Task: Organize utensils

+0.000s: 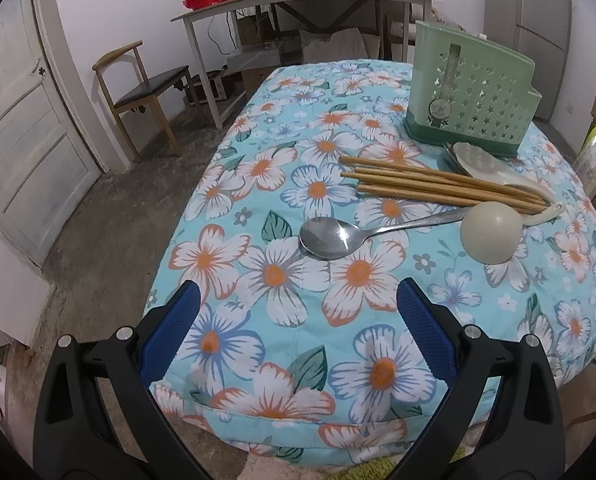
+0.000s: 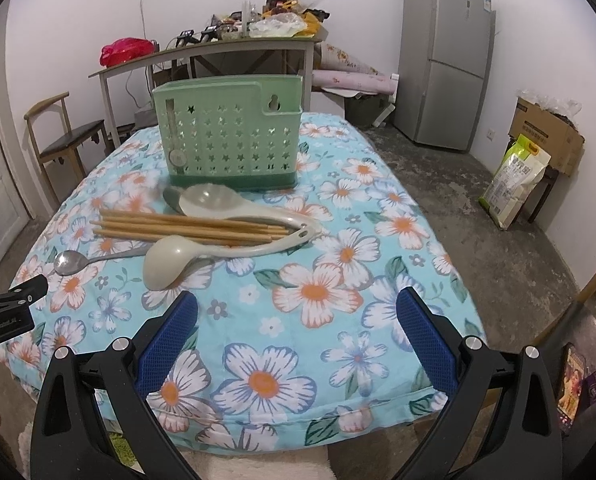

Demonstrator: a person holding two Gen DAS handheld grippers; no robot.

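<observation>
A green perforated utensil holder (image 1: 471, 96) (image 2: 230, 132) stands upright at the far side of the floral tablecloth (image 1: 298, 320) (image 2: 298, 340). In front of it lie several wooden chopsticks (image 1: 437, 184) (image 2: 178, 226), a pale rice paddle (image 1: 485, 164) (image 2: 226, 202), a cream ladle (image 1: 489, 236) (image 2: 170, 262) and a metal spoon (image 1: 325, 236) (image 2: 72, 262). My left gripper (image 1: 298, 300) is open and empty, short of the metal spoon. My right gripper (image 2: 298, 310) is open and empty, just short of the ladle. The left gripper's body also shows in the right wrist view (image 2: 6, 308).
A wooden chair (image 1: 138, 92) (image 2: 66, 136) and a cluttered side table (image 1: 298, 4) (image 2: 206, 52) stand beyond the table. A grey fridge (image 2: 445, 56), a cardboard box (image 2: 545, 132) and a sack (image 2: 513, 184) stand to the right. A white door (image 1: 18, 140) is at left.
</observation>
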